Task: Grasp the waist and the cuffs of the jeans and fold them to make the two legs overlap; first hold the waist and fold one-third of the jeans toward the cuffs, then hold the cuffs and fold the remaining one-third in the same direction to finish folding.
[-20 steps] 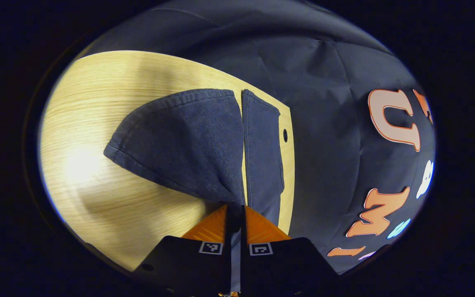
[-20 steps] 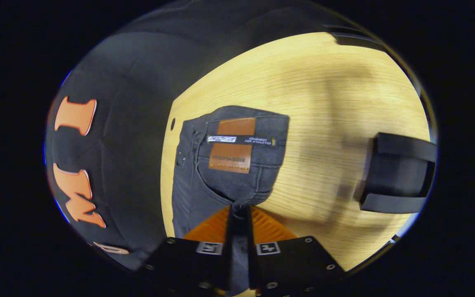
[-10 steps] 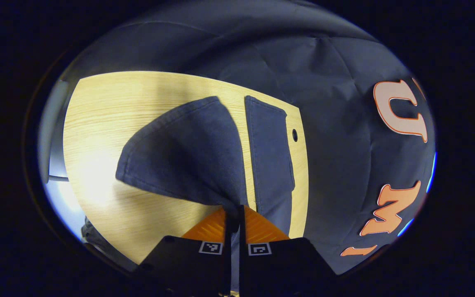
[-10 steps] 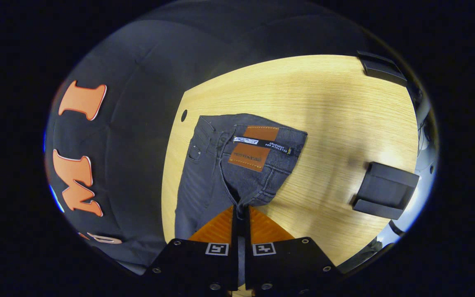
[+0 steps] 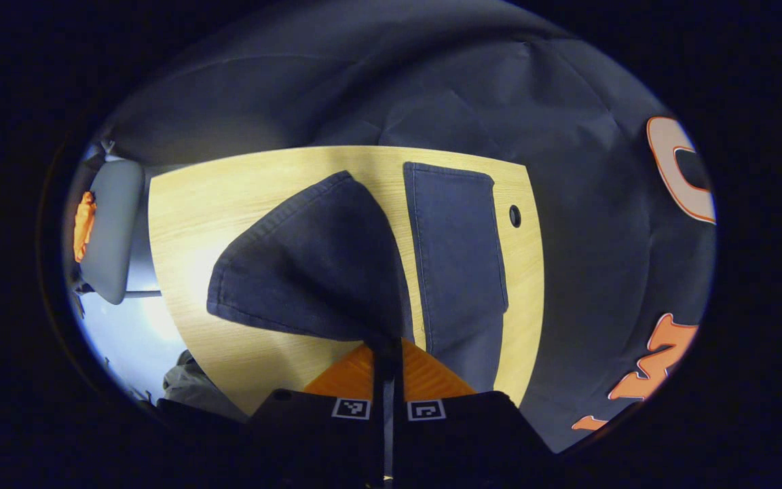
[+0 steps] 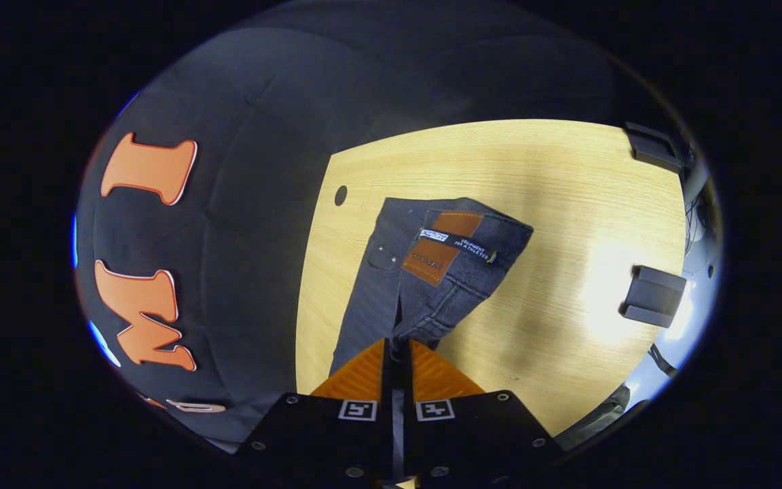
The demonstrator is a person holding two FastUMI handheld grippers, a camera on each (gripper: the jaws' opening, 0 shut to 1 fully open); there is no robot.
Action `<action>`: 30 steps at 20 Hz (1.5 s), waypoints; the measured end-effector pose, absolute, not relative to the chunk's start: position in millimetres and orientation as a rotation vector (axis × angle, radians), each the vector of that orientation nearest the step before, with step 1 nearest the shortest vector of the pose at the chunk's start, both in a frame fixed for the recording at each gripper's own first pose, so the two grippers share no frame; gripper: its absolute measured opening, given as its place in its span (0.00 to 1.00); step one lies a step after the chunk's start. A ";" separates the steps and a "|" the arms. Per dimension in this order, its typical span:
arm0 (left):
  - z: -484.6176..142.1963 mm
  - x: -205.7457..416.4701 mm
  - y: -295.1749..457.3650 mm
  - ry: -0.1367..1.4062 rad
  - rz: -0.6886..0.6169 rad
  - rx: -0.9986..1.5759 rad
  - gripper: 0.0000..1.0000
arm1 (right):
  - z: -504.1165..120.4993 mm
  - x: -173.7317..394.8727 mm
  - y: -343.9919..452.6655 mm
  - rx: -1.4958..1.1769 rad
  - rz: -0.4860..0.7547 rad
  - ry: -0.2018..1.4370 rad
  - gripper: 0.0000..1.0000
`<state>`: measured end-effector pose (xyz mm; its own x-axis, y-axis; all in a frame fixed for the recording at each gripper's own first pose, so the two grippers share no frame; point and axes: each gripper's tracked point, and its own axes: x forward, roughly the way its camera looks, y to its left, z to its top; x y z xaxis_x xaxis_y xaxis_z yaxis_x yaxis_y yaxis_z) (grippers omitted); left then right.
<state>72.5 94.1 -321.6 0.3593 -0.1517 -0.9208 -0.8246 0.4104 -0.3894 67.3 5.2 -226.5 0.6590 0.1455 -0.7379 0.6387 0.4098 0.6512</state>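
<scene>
Presently the left gripper (image 5: 387,353) pinches a cuff of the dark denim jeans (image 5: 459,258); the right gripper (image 6: 398,350) pinches the waist. Bare pale woodgrain table (image 6: 567,204) lies open beside them, its edge meeting the black cloth wall (image 6: 241,224).

Bare table (image 6: 567,204) right of jeans (image 6: 432,285); black block (image 6: 652,297) at edge.

Left gripper (image 5: 387,353) clamping lifted dark blue denim jeans leg (image 5: 309,272), second leg (image 5: 459,272) flat on light wooden table (image 5: 228,183)

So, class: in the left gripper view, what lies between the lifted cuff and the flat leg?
A narrow strip of bare table separates the cuff from the flat leg.
</scene>
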 end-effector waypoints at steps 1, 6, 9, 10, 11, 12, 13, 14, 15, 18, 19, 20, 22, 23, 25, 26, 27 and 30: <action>-321.4 78.8 94.7 1.173 0.591 -1.052 0.05 | -224.0 76.4 8.6 1.130 -0.357 0.835 0.07; -334.3 153.7 81.5 1.230 0.605 -0.934 0.05 | -222.7 144.6 24.2 1.153 -0.346 0.863 0.07; -348.4 204.9 64.7 1.255 0.609 -0.956 0.05 | -238.2 185.8 28.2 1.165 -0.361 0.886 0.07; -353.8 220.0 60.0 1.261 0.606 -0.955 0.05 | -245.0 201.2 29.9 1.166 -0.362 0.893 0.07; -358.1 237.2 56.0 1.265 0.596 -0.957 0.05 | -251.2 215.8 31.8 1.171 -0.361 0.898 0.07; -364.0 251.4 54.4 1.262 0.595 -0.955 0.05 | -257.9 230.1 35.4 1.168 -0.354 0.907 0.07; -368.7 266.5 53.6 1.252 0.595 -0.949 0.05 | -263.9 240.8 37.3 1.155 -0.350 0.908 0.07; -370.3 277.3 50.2 1.256 0.578 -0.946 0.06 | -269.4 250.1 37.0 1.133 -0.362 0.907 0.07; -368.4 290.9 42.0 1.242 0.528 -0.959 0.24 | -271.3 261.3 40.3 1.106 -0.348 0.906 0.07; -359.0 306.3 32.3 1.215 0.472 -0.917 0.79 | -233.8 295.6 57.6 1.143 -0.207 0.758 0.35; -355.7 312.2 29.2 1.199 0.442 -0.907 0.98 | -218.6 293.7 54.2 1.128 -0.192 0.730 0.66; -346.0 317.7 24.5 1.161 0.393 -0.919 0.98 | -208.1 288.1 50.4 1.086 -0.178 0.710 0.98; -320.3 327.2 17.6 1.059 0.305 -0.922 0.98 | -193.4 264.3 40.1 1.004 -0.149 0.688 0.98; -305.1 327.6 18.1 1.009 0.261 -0.909 0.98 | -188.3 250.4 35.8 0.964 -0.142 0.680 0.98; -283.2 318.7 15.6 0.918 0.181 -0.878 0.98 | -181.0 220.4 23.6 0.907 -0.135 0.660 0.98; -277.2 313.2 9.2 0.881 0.152 -0.871 0.98 | -180.3 208.3 17.6 0.896 -0.137 0.648 0.98; -271.7 310.4 7.4 0.859 0.117 -0.878 0.98 | -179.0 197.2 11.9 0.900 -0.137 0.632 0.98; -257.4 290.2 4.3 0.842 0.036 -0.946 0.98 | -181.4 155.8 1.3 0.957 -0.142 0.621 0.97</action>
<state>290.2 4.3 -257.4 0.6900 -0.3203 -0.6491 -0.3752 0.6087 -0.6991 155.8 1.3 -181.4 0.8187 0.1525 -0.5536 0.3786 0.5816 0.7200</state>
